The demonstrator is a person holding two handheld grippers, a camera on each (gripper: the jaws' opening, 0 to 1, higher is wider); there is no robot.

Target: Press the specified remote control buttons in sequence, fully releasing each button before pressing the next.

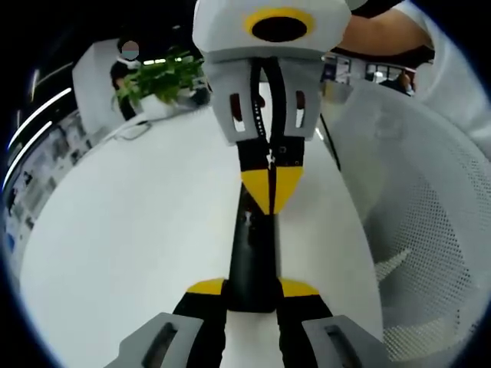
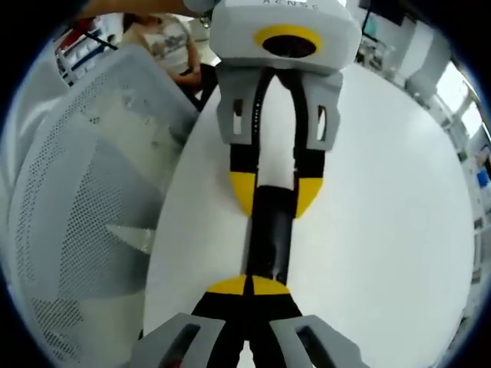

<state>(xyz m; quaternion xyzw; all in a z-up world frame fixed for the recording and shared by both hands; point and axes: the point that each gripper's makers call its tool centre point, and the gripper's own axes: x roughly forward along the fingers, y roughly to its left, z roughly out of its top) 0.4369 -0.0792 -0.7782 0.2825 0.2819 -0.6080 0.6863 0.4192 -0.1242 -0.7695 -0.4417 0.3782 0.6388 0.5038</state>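
Note:
A slim black remote (image 1: 249, 257) lies lengthwise above the white table (image 1: 138, 245). My left gripper (image 1: 252, 288) is shut on its near end, one yellow tip on each side. Coming in from the top of the left gripper view, my right gripper (image 1: 270, 192) has its yellow tips closed together, pointing down onto the far end of the remote. In the right gripper view the right gripper (image 2: 249, 285) is shut with its tips over the remote (image 2: 270, 230), while the left gripper (image 2: 275, 192) clamps the remote's other end. Whether a button is pressed is hidden by the tips.
A white perforated chair back (image 1: 430, 230) stands close beside the table, also seen as the chair (image 2: 77, 192). A green plant (image 1: 157, 80) sits at the table's far end. A person (image 2: 165, 38) stands beyond the chair. The white table (image 2: 383, 230) stretches wide to one side.

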